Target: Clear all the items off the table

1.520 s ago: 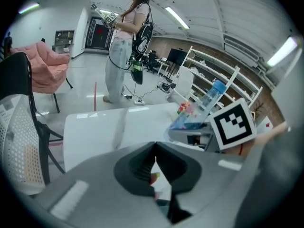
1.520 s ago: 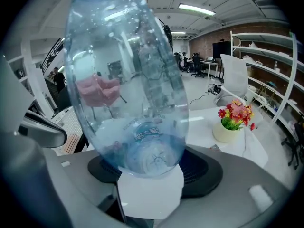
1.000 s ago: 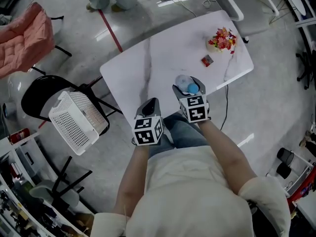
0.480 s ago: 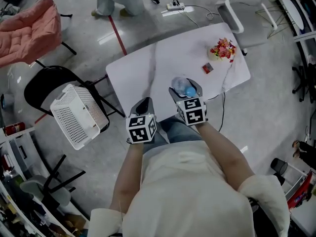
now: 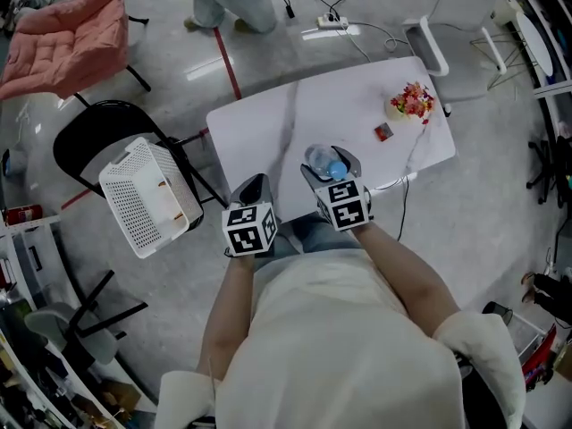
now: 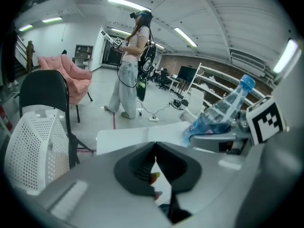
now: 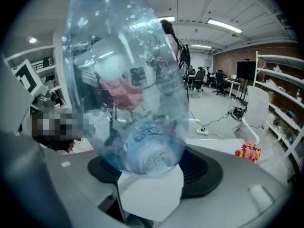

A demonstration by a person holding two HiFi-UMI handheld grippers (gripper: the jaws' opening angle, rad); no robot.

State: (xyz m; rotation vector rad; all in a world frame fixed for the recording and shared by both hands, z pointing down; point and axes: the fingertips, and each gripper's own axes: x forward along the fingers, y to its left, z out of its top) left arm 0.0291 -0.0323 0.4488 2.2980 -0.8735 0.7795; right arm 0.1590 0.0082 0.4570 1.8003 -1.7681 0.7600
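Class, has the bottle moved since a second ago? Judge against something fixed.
Yes: the bottle has shifted left over the table, away from the red packet.

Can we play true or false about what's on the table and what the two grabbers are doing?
1. The right gripper holds a clear bottle with a blue cap. True.
2. The left gripper holds a toy. False: its jaws are shut with nothing between them.
3. The white basket sits on the table. False: it rests on the black chair beside the table.
4. A colourful flower bunch lies on the table. True.
5. The flower bunch is the only thing on the table. False: a small red item lies near it.
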